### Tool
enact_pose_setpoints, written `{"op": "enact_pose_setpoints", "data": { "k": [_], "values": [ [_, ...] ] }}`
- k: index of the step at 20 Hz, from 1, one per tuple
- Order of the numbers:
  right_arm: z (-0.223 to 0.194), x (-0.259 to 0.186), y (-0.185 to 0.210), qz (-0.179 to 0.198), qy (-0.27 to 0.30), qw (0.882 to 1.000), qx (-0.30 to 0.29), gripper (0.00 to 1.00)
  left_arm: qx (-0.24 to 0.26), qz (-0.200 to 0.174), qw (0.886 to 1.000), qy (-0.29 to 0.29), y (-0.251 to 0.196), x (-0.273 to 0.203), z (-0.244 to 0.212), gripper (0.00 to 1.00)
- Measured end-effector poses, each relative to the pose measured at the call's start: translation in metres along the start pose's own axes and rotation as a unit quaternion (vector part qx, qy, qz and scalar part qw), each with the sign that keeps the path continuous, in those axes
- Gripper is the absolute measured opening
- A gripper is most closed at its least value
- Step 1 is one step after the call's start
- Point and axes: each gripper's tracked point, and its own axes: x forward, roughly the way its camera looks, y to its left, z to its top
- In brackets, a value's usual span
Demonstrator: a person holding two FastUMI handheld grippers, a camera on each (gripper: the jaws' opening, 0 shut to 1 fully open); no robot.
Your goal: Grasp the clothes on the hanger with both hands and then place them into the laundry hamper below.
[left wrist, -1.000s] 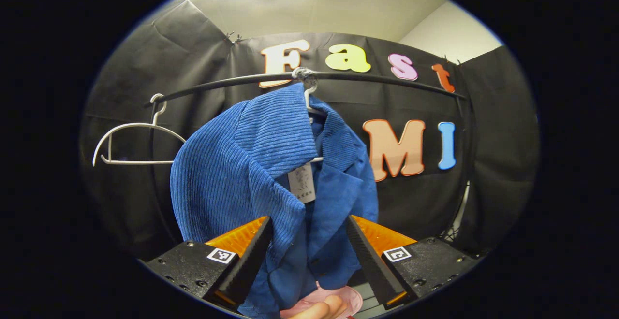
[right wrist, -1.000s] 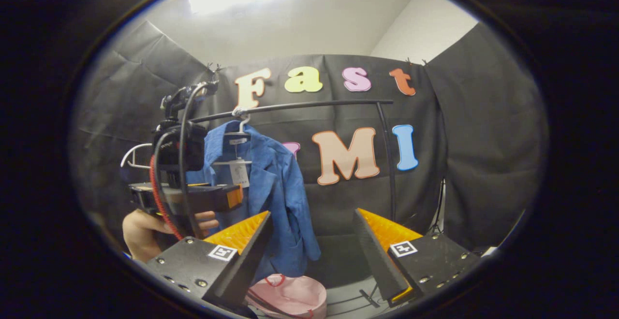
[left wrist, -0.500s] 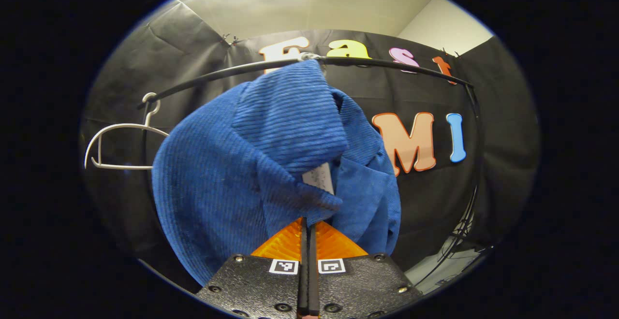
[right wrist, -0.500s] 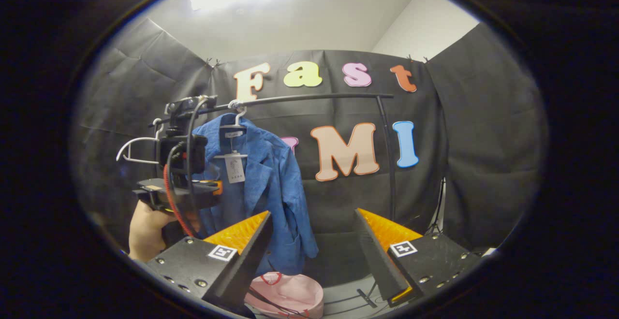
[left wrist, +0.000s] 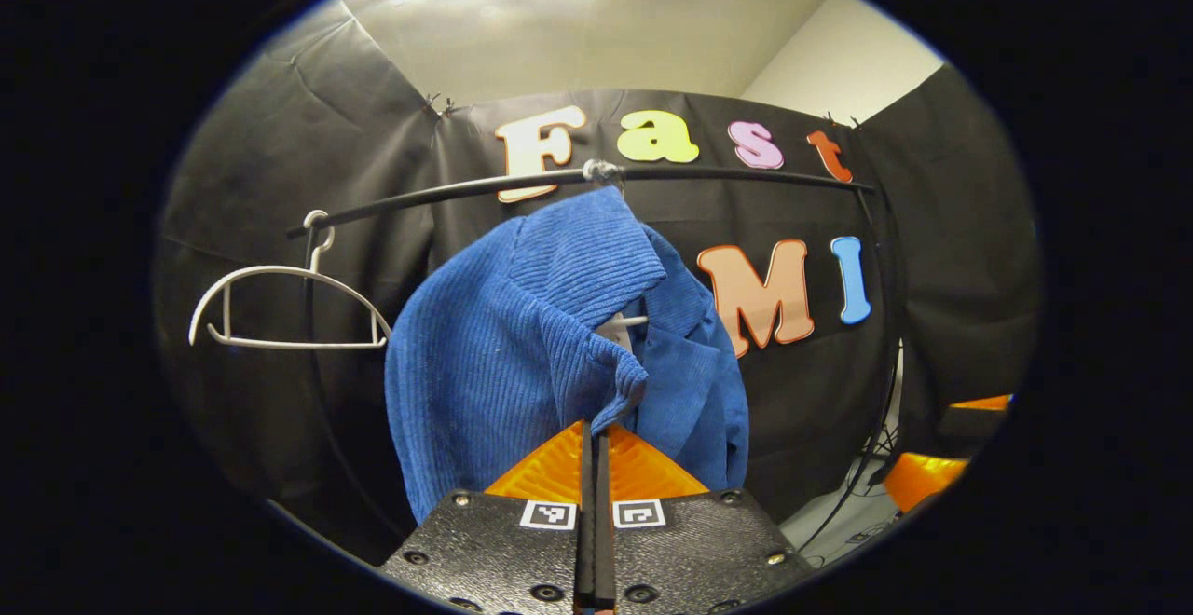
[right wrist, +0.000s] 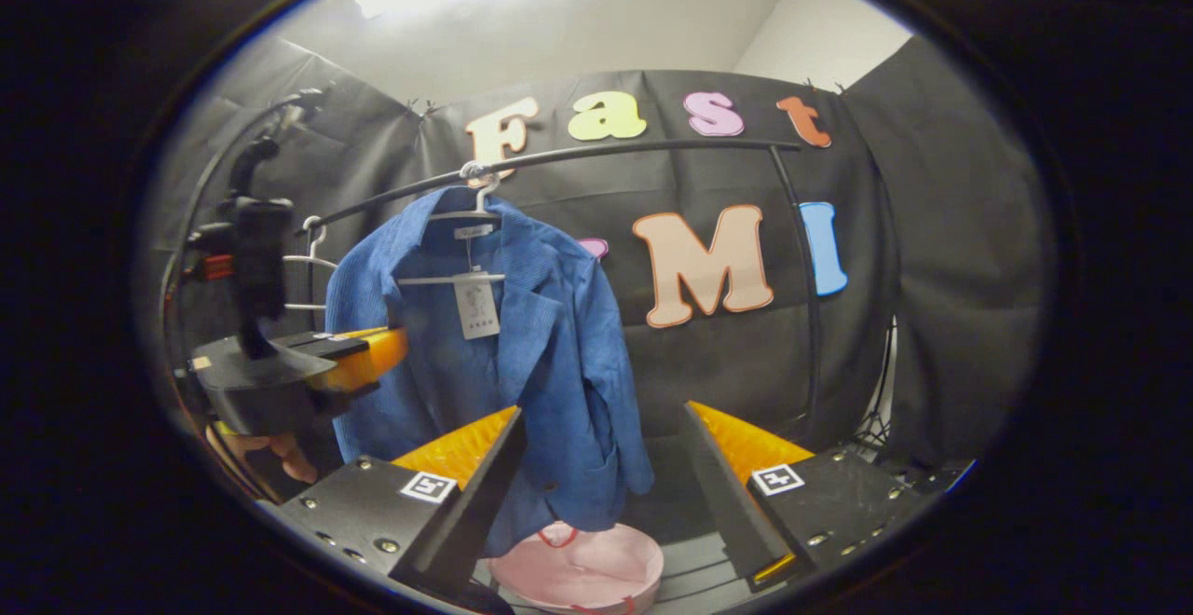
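A blue corduroy jacket [left wrist: 494, 354] hangs on a white hanger [right wrist: 466, 216] from the black rail [right wrist: 652, 147]. My left gripper [left wrist: 594, 429] is shut on a fold of the jacket's front edge, and the cloth bunches at its tips. In the right gripper view, a hand holds the left gripper [right wrist: 373, 359] against the jacket's [right wrist: 550, 354] left side. My right gripper [right wrist: 601, 421] stands open a little in front of the jacket's lower hem, with nothing between its fingers. The pink hamper [right wrist: 582, 570] sits on the floor below the jacket.
An empty white hanger [left wrist: 280, 268] hangs at the rail's left end. The rail's upright post [right wrist: 813, 317] stands to the right of the jacket. Cables [left wrist: 871, 466] trail down by the post. A paper tag [right wrist: 475, 307] dangles inside the jacket's collar.
My left gripper closed on the jacket's front edge and has since drawn back a little with the cloth. My right gripper moved closer to the jacket and stays open.
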Motion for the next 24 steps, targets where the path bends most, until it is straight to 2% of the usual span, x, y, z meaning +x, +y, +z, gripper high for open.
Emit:
{"op": "enact_pose_setpoints", "data": {
  "k": [2, 7, 9, 11, 12, 13, 14, 15, 18, 20, 21, 22, 23, 24],
  "values": [
    [-0.006, 0.003, -0.002, 0.000, 0.007, 1.000, -0.002, 0.99, 0.005, 0.017, 1.000, -0.014, 0.005, -0.003, 0.004, 0.00],
    [-0.008, 0.005, -0.016, -0.007, 0.013, 1.000, -0.001, 0.99, 0.023, 0.095, 0.995, -0.025, 0.017, 0.014, 0.003, 0.57],
    [-0.007, 0.004, -0.026, -0.020, 0.014, 1.000, -0.004, 0.99, 0.031, 0.110, 0.993, -0.011, 0.012, 0.030, -0.004, 0.80],
    [-0.002, 0.004, -0.030, -0.023, 0.011, 1.000, -0.010, 0.99, 0.024, 0.115, 0.993, 0.010, 0.006, 0.039, -0.013, 0.81],
    [-0.001, 0.004, -0.034, -0.026, 0.008, 1.000, -0.011, 0.94, 0.019, 0.123, 0.992, 0.015, 0.006, 0.044, -0.015, 0.82],
    [0.000, 0.006, -0.037, -0.027, 0.006, 1.000, -0.010, 0.94, 0.016, 0.134, 0.991, 0.019, 0.010, 0.051, -0.018, 0.78],
    [0.000, 0.008, -0.039, -0.027, 0.005, 1.000, -0.009, 0.99, 0.017, 0.145, 0.989, 0.026, 0.015, 0.057, -0.020, 0.81],
    [0.003, 0.011, -0.038, -0.022, 0.003, 1.000, -0.011, 0.94, 0.023, 0.151, 0.988, 0.022, 0.018, 0.061, -0.018, 0.81],
    [0.004, 0.023, -0.026, 0.013, 0.001, 1.000, -0.020, 0.99, 0.024, 0.141, 0.990, 0.007, 0.023, 0.070, -0.014, 0.42],
    [0.007, 0.036, -0.015, 0.036, -0.006, 0.999, -0.017, 0.94, 0.019, 0.128, 0.992, 0.003, 0.024, 0.063, -0.010, 0.16],
    [0.008, 0.043, -0.007, 0.050, -0.011, 0.999, -0.014, 0.99, 0.020, 0.112, 0.994, -0.001, 0.019, 0.058, -0.006, 0.04],
    [0.008, 0.051, 0.000, 0.060, -0.015, 0.998, -0.007, 0.94, 0.021, 0.092, 0.996, 0.001, 0.012, 0.052, -0.006, 0.04],
    [0.011, 0.063, 0.007, 0.062, -0.024, 0.998, 0.004, 0.99, 0.019, 0.072, 0.997, 0.003, 0.008, 0.044, -0.005, 0.02],
    [0.013, 0.071, 0.015, 0.067, -0.033, 0.997, 0.013, 0.94, 0.014, 0.051, 0.999, 0.003, 0.005, 0.034, -0.002, 0.00]
  ]
}}
